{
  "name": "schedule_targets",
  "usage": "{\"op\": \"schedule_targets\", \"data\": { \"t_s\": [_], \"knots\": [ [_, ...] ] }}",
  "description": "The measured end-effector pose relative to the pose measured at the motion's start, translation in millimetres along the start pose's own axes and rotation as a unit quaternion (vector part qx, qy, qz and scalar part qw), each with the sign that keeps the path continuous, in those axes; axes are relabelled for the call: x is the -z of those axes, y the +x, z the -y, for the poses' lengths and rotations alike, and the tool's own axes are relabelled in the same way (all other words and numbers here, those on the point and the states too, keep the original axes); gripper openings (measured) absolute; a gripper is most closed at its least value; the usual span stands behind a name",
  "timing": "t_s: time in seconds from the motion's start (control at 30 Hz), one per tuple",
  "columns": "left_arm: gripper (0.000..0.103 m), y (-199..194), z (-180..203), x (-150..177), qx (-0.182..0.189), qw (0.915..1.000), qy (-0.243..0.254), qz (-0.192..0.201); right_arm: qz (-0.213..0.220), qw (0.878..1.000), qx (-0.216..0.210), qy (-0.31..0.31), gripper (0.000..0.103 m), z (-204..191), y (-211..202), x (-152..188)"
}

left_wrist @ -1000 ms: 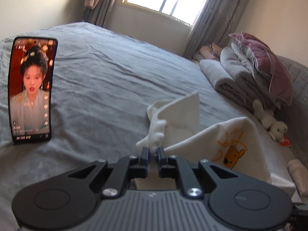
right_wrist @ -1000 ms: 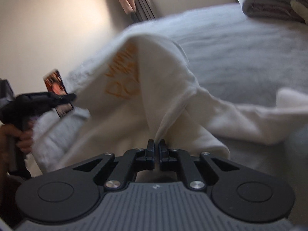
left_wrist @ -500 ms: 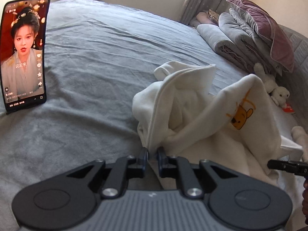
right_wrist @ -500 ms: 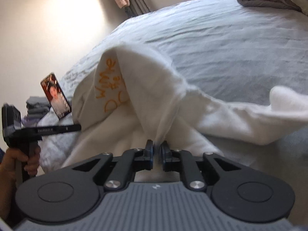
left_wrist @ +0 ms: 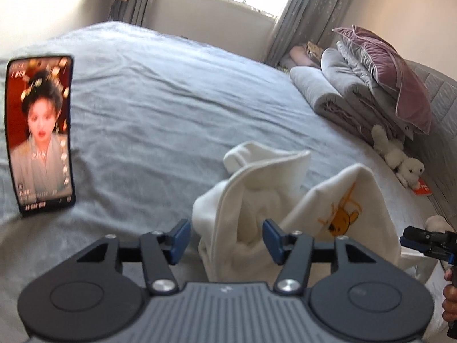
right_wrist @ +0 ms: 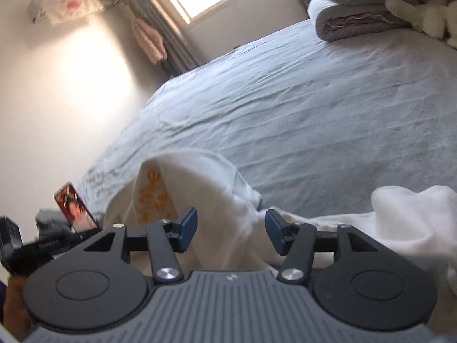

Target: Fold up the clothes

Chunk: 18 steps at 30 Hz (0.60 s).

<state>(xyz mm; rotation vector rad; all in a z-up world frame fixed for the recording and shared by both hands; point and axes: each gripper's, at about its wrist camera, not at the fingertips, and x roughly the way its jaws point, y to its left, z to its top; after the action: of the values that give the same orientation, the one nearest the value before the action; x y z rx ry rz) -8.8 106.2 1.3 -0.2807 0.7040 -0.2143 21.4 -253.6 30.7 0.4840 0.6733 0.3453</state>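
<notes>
Clothes here means one white garment (left_wrist: pixel 285 200) with an orange bear print, now let go: half a second ago both sets of jaws were pinched on its fabric, and now both stand wide apart with cloth merely bunched between them, gripping nothing. It slumps in a peaked heap on the grey bed (left_wrist: pixel 171 114) at about 5 o'clock from the propped phone (left_wrist: pixel 40 131) (so this fold looks unfinished, I judge). Left gripper (left_wrist: pixel 225 238) and right gripper (right_wrist: pixel 231 234) hover low over the heap, the right one at 3 o'clock.
</notes>
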Motion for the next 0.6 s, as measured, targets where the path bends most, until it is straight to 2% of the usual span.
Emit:
{"op": "schedule_targets", "data": {
  "t_s": [0.4, 0.6],
  "knots": [
    [0.059, 30.7, 18.3, -18.4, -0.013, 0.9993, -0.008, 0.034, 0.042, 0.995, -0.005, 0.088, 0.059, 5.5, 37.1, -12.8],
    [0.06, 50.0, 22.4, -16.6, -0.022, 0.999, -0.01, 0.038, 0.055, 0.994, 0.01, 0.09, 0.061, 0.1, 49.5, -13.7]
  ]
}}
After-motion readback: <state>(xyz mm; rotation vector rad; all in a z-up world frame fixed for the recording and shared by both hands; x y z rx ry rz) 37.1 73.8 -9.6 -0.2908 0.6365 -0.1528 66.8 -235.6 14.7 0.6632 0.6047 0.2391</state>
